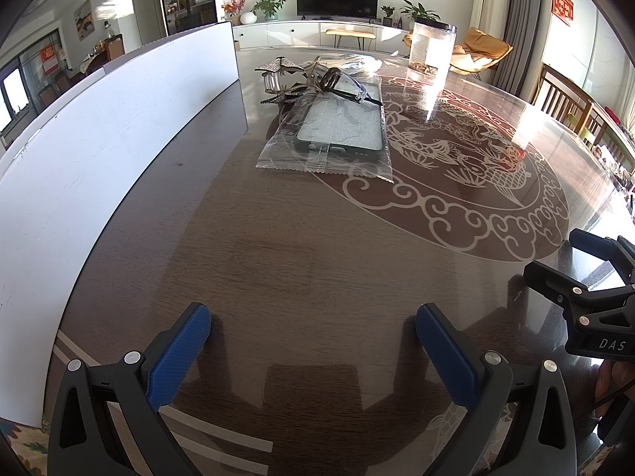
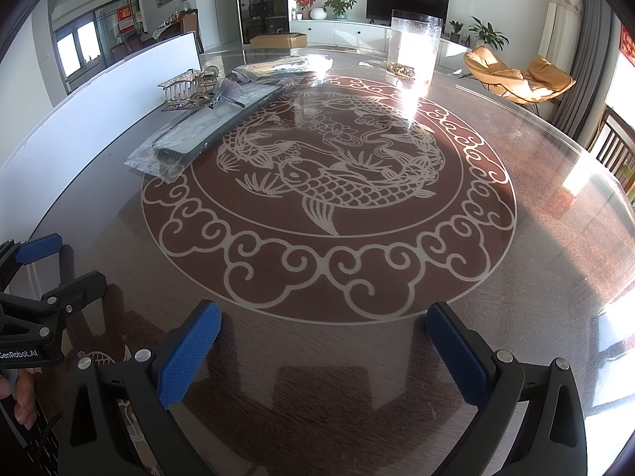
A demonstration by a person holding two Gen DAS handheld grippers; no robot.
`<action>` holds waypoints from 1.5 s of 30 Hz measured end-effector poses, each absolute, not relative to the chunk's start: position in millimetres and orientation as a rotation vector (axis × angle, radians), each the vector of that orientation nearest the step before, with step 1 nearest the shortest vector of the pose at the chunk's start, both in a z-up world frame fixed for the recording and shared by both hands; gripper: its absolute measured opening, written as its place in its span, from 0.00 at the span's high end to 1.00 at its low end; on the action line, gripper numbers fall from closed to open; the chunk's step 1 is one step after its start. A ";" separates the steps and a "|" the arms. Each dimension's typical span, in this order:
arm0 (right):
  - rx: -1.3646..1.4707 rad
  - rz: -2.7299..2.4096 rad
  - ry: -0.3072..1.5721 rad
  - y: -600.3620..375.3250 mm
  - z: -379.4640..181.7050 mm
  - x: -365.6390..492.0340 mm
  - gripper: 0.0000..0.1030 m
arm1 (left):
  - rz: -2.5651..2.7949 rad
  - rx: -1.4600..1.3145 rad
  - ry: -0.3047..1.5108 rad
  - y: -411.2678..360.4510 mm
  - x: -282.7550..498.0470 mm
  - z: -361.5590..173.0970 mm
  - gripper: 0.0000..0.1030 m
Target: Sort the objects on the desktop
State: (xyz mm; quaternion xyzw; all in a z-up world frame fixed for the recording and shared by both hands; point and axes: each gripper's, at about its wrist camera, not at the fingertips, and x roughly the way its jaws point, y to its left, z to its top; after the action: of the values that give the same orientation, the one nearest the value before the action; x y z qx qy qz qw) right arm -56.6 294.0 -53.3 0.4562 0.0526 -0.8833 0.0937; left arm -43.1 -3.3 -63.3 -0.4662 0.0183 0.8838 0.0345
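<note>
Blue-padded fingers of the left gripper [image 1: 313,351] are standing wide apart near the table's edge, holding nothing and hovering over the dark wooden table under glass [image 1: 301,261]. In the same way, the right gripper [image 2: 323,351] is gaping fully open and empty, its blue ribbed pads [image 2: 186,361] framing bare tabletop. Each gripper is showing at the edge of the other's view, side by side.

Beyond the right gripper, a large round cut-paper design of fish and cloud scrolls [image 2: 329,194] is lying flat under the glass. Well ahead of the left gripper, past a stretch of bare wood, a dark phone case sealed in a clear plastic bag [image 1: 337,135] is resting flat, its right side overlapping the rim of the round design. Just behind it, and partly on it, clear safety glasses with dark arms [image 1: 349,87] are lying beside a heap of sparkly hair claw clips [image 1: 278,75]. Farther back, more clear packets [image 2: 278,65] are lying on the table. A tall clear plastic jar [image 1: 432,45] is standing at the far side, glaring in sunlight. A long white panel [image 1: 99,127] is standing upright along the table's left edge.
</note>
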 end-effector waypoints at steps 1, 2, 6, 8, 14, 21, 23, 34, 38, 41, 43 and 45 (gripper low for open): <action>1.354 -2.621 0.156 294.0 -53.4 -56.6 0.00 | 2.717 -1.433 0.056 -3.3 -43.1 -63.3 0.00; 1.354 -2.621 0.156 294.0 -53.5 -56.5 0.00 | 2.717 -1.433 0.056 -3.4 -43.5 -63.2 0.00; 1.354 -2.621 0.156 294.0 -53.2 -56.6 0.00 | 2.717 -1.433 0.056 -3.5 -43.2 -63.3 0.00; 1.354 -2.621 0.156 294.0 -53.2 -56.6 0.00 | 2.717 -1.433 0.056 -3.5 -44.0 -63.2 0.00; 1.354 -2.621 0.156 294.0 -53.3 -56.6 0.00 | 2.717 -1.433 0.056 -3.3 -42.9 -63.4 0.00; 1.354 -2.621 0.156 294.0 -53.3 -56.6 0.00 | 2.718 -1.432 0.056 -3.1 -42.5 -63.3 0.00; 1.354 -2.621 0.156 294.0 -53.3 -56.6 0.00 | 2.718 -1.432 0.056 -3.1 -42.7 -63.3 0.00; 1.354 -2.621 0.156 294.1 -53.6 -56.7 0.00 | 2.718 -1.436 -0.055 -17.0 -44.4 -59.9 0.00; 1.354 -2.621 0.156 294.1 -53.3 -56.9 0.00 | 2.768 -1.424 -0.256 -43.8 -43.9 -55.5 0.00; 1.355 -2.616 0.156 294.0 -53.3 -59.1 0.00 | 2.801 -1.402 -0.337 -54.1 -41.4 -52.0 0.00; 1.349 -2.594 0.116 291.5 -51.8 -68.6 0.00 | 2.832 -1.375 -0.331 -54.2 -38.6 -48.0 0.00; 1.334 -2.566 0.043 284.8 -46.3 -85.0 0.00 | 2.850 -1.351 -0.315 -52.3 -37.6 -45.0 0.00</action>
State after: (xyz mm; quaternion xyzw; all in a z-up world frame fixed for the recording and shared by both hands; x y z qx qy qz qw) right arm -85.0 284.8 -46.3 0.4578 0.0147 -0.8802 0.1242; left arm -37.6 -52.3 -45.0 -0.4262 -0.0995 0.8990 -0.0141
